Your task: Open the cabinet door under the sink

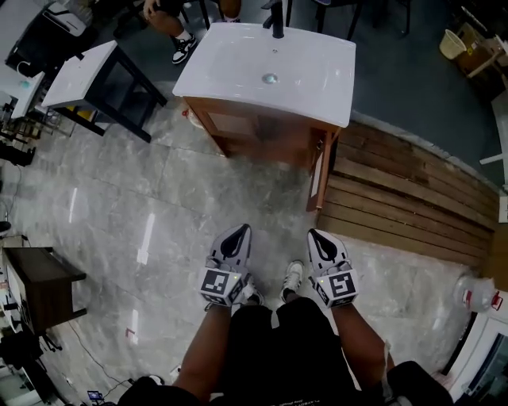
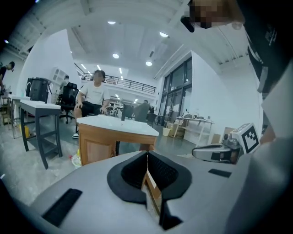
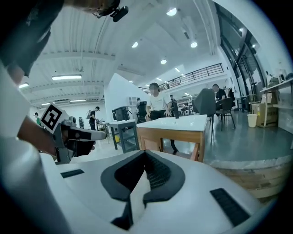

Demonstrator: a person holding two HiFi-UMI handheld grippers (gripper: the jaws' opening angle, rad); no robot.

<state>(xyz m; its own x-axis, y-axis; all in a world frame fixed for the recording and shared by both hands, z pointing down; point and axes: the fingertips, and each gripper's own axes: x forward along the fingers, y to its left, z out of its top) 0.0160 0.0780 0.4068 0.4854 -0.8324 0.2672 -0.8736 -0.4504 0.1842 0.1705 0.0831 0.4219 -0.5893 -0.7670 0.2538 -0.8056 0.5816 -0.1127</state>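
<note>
The sink cabinet [image 1: 262,131] of brown wood stands ahead of me under a white basin [image 1: 270,59] with a black tap. Its door [image 1: 317,173] on the right hangs swung out, edge-on toward me. Both grippers are held close to my body, well short of the cabinet and touching nothing. My left gripper [image 1: 237,230] is shut with nothing in it, its pads meeting in the left gripper view [image 2: 147,155]. My right gripper [image 1: 314,235] is also shut and empty [image 3: 144,153]. The cabinet [image 3: 171,137] shows beyond its jaws.
A grey-framed table with a white top [image 1: 79,75] stands left of the sink. A person [image 1: 171,24] sits behind it. A wooden plank platform [image 1: 405,190] lies to the right, a dark side table [image 1: 40,277] at my left. Grey marble floor [image 1: 159,206] separates me from the cabinet.
</note>
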